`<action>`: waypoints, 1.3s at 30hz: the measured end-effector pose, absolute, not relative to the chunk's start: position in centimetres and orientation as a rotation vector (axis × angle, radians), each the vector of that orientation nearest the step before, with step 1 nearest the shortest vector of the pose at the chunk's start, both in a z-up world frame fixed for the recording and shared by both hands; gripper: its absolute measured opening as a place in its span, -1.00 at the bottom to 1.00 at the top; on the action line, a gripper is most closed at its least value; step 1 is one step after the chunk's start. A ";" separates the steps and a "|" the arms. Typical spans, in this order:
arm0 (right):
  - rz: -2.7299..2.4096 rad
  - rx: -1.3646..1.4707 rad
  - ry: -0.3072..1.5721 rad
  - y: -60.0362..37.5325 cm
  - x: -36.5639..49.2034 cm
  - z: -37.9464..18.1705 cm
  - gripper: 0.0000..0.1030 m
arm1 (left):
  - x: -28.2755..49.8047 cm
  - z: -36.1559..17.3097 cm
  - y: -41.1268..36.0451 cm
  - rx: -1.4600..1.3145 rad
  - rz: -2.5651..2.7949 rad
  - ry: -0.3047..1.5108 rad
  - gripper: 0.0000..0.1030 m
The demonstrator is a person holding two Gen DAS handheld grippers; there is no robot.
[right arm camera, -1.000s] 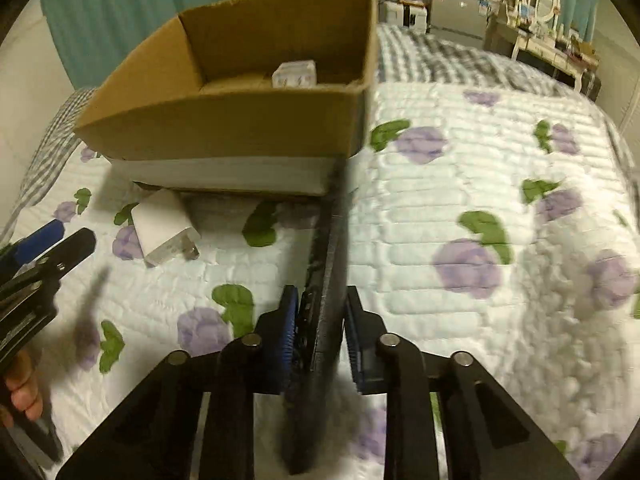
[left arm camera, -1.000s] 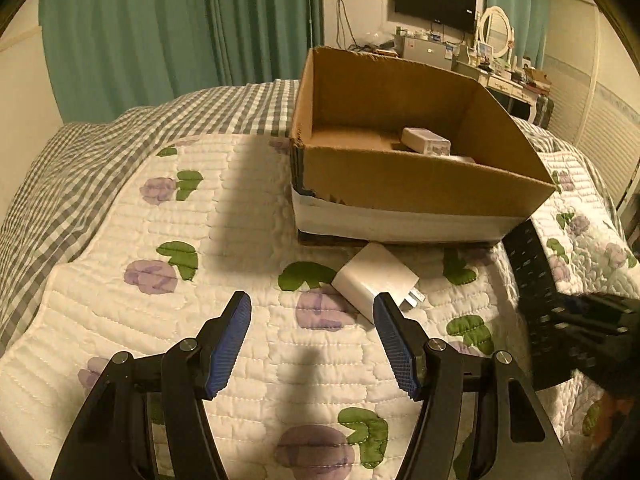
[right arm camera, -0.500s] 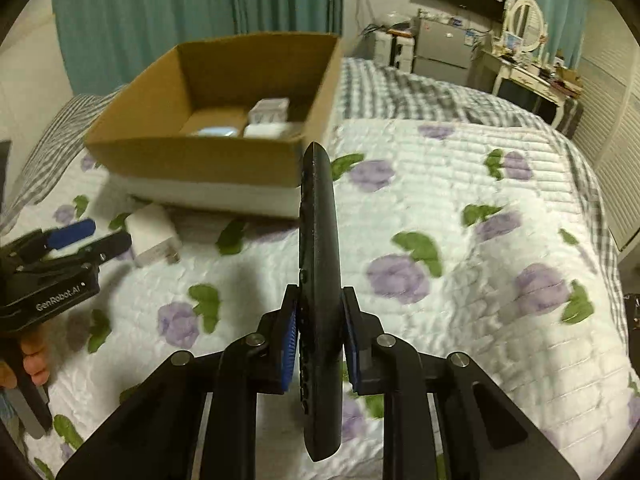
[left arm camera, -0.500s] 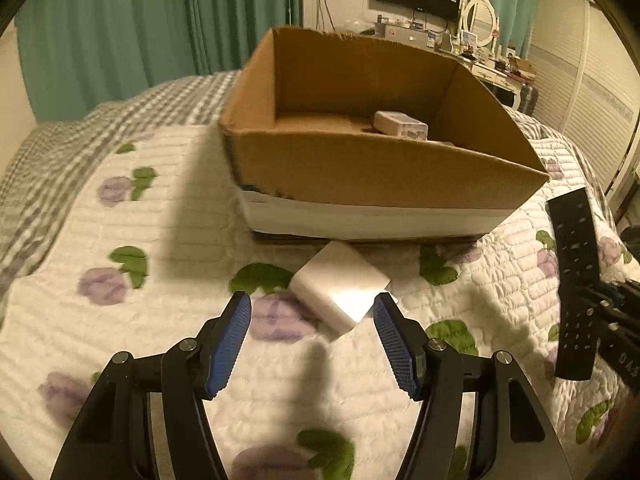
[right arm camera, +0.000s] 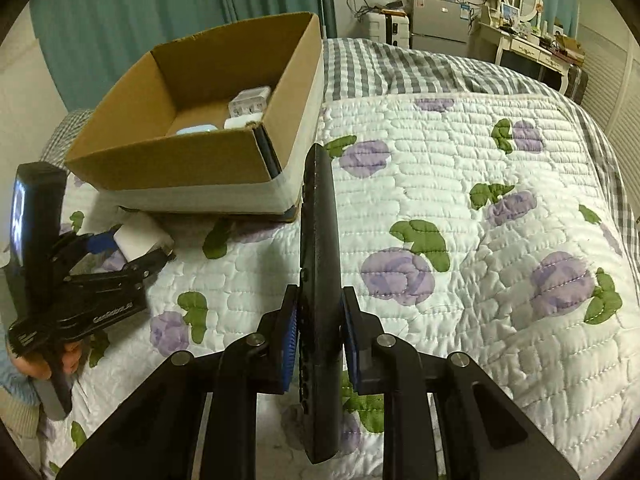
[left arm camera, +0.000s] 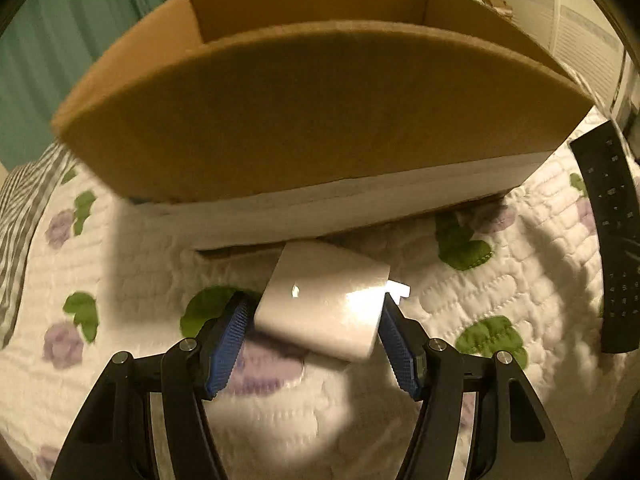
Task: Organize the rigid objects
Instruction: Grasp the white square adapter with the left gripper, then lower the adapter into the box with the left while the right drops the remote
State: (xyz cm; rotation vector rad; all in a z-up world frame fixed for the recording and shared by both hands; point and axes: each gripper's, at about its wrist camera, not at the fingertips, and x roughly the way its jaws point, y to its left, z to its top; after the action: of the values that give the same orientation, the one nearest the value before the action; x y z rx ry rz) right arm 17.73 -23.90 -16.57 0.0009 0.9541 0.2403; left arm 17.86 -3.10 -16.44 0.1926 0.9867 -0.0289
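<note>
The left tongs [left arm camera: 316, 334] are sitting spread wide around the white charger [left arm camera: 324, 302]. The blue pads [left arm camera: 226, 344] are lying on each side of it, and I cannot tell if they are touching it. The charger is lying on the bed [left arm camera: 500, 280], just in front of the box [left arm camera: 320, 120], with its metal prongs sticking out to the right.

The right tongs [right arm camera: 318, 344] are pinching the black remote [right arm camera: 320, 280] on its thin edges and holding it up over the bed, beside the box [right arm camera: 180, 168]. Inside the box, some small white things [right arm camera: 248, 106] are lying together near the far wall.
</note>
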 end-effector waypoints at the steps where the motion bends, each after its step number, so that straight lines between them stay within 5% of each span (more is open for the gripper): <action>1: 0.239 -0.002 0.956 -23.8 17.8 -16.7 -0.62 | 17.9 -16.5 -3.1 0.188 -0.038 0.982 0.29; 4: 0.238 -0.010 0.944 -23.7 17.5 -16.4 -0.62 | 17.5 -16.2 -3.2 0.195 -0.047 0.968 0.21; 5: 0.237 -0.010 0.940 -23.7 17.4 -16.3 -0.63 | 17.0 -15.9 -3.3 0.201 -0.056 0.956 0.02; 12: 0.235 -0.019 0.886 -23.7 15.6 -13.9 -0.63 | 12.2 -13.4 -3.7 0.175 -0.045 0.952 -0.01; 18: 0.298 -0.005 0.794 -23.4 14.4 -9.0 -0.63 | 8.3 -6.1 -3.5 0.081 -0.080 0.822 -0.03; 26: 0.376 -0.055 0.648 -20.9 17.1 -2.6 -0.63 | 12.6 2.7 -4.0 0.083 -0.080 0.634 -0.03; 39: 0.413 -0.110 0.678 -16.9 28.5 -5.5 -0.63 | 26.8 -4.3 -3.3 0.116 -0.018 0.753 -0.02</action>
State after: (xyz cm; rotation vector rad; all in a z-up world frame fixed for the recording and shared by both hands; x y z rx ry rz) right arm 28.47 -16.91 -5.50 -0.1103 0.6776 0.4127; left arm 26.80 -3.32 -4.26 0.1160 0.7532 -0.0180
